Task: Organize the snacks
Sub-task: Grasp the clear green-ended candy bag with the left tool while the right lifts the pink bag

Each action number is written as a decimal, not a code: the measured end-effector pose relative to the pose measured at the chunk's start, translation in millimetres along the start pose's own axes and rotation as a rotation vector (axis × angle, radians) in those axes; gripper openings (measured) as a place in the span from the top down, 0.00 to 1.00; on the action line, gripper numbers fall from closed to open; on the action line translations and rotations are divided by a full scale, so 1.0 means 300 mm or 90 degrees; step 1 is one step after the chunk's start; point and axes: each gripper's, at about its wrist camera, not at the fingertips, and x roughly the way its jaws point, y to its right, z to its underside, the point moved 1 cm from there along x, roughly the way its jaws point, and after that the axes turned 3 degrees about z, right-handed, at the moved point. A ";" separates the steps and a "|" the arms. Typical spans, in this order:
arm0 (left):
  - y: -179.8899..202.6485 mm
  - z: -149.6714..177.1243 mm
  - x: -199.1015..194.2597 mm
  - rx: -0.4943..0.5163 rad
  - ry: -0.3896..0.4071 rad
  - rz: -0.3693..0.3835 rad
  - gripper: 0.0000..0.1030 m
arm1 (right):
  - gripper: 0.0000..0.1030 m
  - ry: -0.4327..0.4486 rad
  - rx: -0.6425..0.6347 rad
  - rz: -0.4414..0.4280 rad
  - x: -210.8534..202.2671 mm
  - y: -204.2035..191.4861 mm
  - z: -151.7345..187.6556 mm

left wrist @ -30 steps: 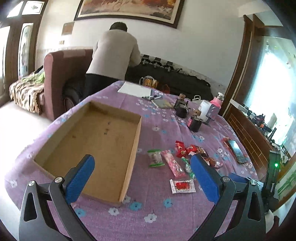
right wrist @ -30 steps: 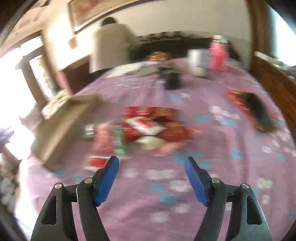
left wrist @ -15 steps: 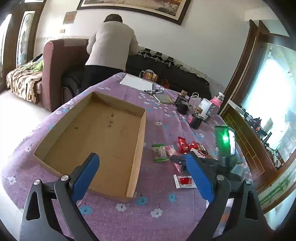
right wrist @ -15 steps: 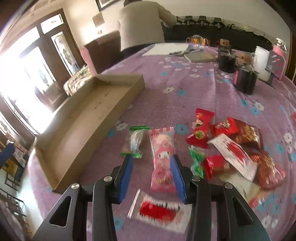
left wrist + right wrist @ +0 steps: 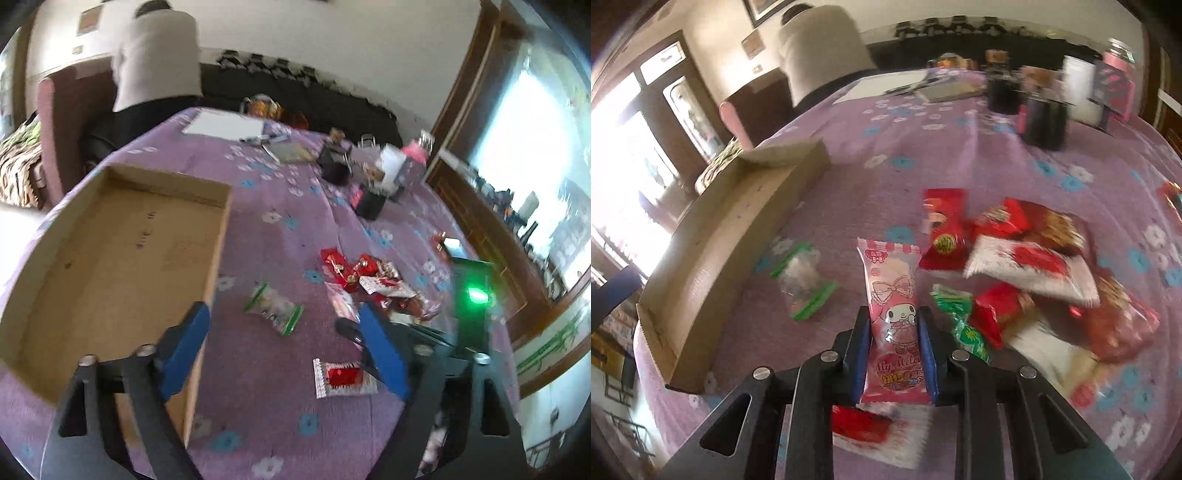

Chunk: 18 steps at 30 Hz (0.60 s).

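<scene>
My right gripper (image 5: 894,315) is closing on a pink cartoon snack packet (image 5: 892,280) that lies on the purple flowered tablecloth (image 5: 849,184), and both pads press its sides. A heap of red and white snack packets (image 5: 1027,258) lies to its right. My left gripper (image 5: 282,312) hovers over the table with its jaws closing. A clear packet with green ends (image 5: 273,308) shows between its fingertips, untouched. The empty cardboard box (image 5: 110,258) lies to the left. The right gripper's body with its green light (image 5: 472,299) stands to the right of my left gripper's right finger.
A white and red packet (image 5: 341,376) lies near the front edge. Dark jars (image 5: 369,203), a pink bottle, papers (image 5: 225,125) and a phone (image 5: 450,245) stand farther back. A person (image 5: 159,55) bends over a sofa behind the table.
The right gripper came down over the snacks and its jaws closed around the pink packet. The left gripper swung right toward the clear packet and its jaws narrowed.
</scene>
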 end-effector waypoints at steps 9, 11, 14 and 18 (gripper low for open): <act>0.022 -0.006 0.231 0.013 -0.098 -0.068 0.34 | 0.75 0.010 0.041 -0.054 -0.015 0.059 0.013; 0.023 0.004 0.263 0.015 -0.113 -0.075 0.34 | 0.75 0.012 0.041 -0.053 -0.014 0.058 0.015; 0.013 0.009 0.297 0.014 -0.124 -0.086 0.34 | 0.74 0.014 0.043 -0.053 -0.015 0.061 0.019; 0.013 0.007 0.309 0.026 -0.120 -0.100 0.49 | 0.72 0.017 0.040 -0.054 -0.020 0.055 0.025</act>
